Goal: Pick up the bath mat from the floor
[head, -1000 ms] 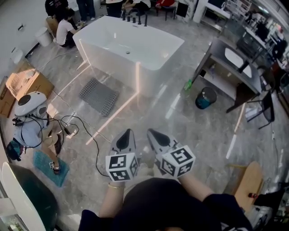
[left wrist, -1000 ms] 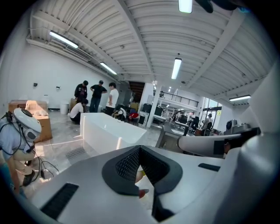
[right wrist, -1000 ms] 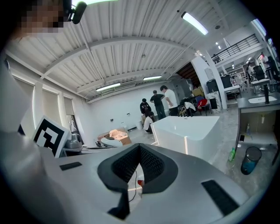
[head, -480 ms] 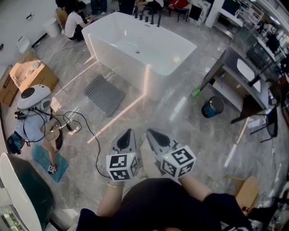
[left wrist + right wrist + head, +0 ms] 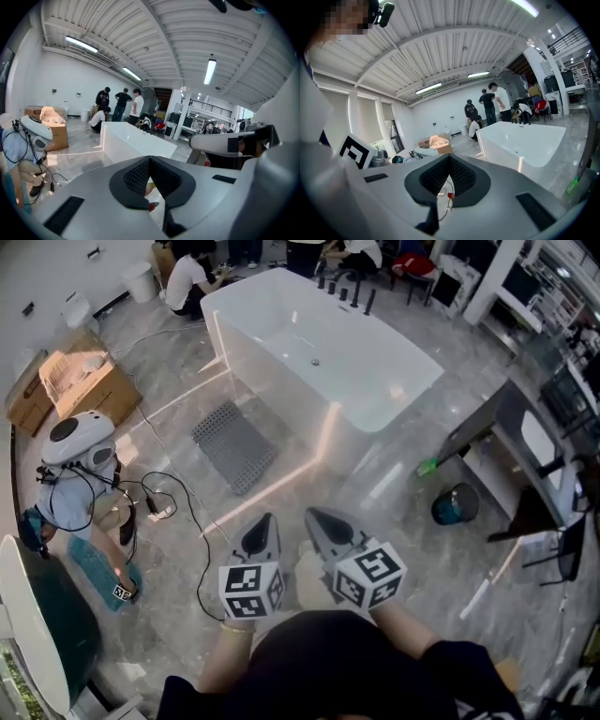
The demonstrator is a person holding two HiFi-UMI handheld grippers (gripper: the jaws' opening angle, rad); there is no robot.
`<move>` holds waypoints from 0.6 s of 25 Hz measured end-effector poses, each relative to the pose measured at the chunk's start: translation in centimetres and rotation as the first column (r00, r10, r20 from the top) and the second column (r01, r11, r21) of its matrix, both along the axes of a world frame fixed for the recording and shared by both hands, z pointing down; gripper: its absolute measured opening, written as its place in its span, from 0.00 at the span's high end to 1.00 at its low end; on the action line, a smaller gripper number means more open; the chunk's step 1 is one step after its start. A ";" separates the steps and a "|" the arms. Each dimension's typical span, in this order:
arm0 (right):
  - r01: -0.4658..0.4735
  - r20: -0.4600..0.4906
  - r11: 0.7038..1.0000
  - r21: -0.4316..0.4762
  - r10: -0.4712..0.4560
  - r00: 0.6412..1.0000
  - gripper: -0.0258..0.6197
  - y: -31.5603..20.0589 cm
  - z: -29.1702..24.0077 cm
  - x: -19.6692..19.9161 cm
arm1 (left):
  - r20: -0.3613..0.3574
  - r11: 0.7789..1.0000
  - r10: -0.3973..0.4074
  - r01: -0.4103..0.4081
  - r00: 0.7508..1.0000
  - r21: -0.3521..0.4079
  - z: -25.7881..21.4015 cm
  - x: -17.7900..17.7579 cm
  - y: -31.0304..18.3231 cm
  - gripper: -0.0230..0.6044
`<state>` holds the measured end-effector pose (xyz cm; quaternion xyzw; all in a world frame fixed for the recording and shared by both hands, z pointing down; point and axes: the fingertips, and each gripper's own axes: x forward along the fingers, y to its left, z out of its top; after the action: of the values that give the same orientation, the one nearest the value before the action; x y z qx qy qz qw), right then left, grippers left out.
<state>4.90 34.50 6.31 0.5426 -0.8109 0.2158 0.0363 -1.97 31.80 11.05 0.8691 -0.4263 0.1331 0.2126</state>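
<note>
The bath mat, grey and perforated, lies flat on the marble floor beside the white bathtub. It is well ahead and to the left of both grippers. My left gripper and right gripper are held side by side in front of my body, both shut and with nothing in them. In the left gripper view the shut left gripper points toward the tub, with the mat low on the floor at left. The right gripper also faces the tub.
A white round-headed machine with black cables stands at left, near cardboard boxes. A teal bin, a green bottle and a dark desk are at right. People sit beyond the tub.
The tub and mat have slid rightward and a little lower in the head view as I moved. Both grippers stay shut, side by side in front of me.
</note>
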 end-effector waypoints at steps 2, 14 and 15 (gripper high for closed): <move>0.018 0.007 1.000 0.005 -0.018 1.000 0.94 -2.2 -0.2 1.0 | -0.003 1.000 -0.025 0.025 1.000 -0.001 -0.2 0.6 -1.9 0.97; 0.161 -0.012 0.987 -0.009 -0.161 0.987 0.94 -14.8 1.3 5.2 | -0.034 0.973 -0.228 0.228 0.973 -0.020 1.0 2.6 -13.5 0.97; 0.172 -0.013 0.985 -0.009 -0.172 0.985 0.94 -15.6 1.4 5.4 | -0.036 0.970 -0.241 0.241 0.970 -0.023 1.1 2.6 -14.1 0.97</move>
<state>10.29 18.94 7.70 0.4719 -0.8537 0.2112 0.0625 0.66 17.74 12.19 0.8113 -0.5233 0.0936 0.2432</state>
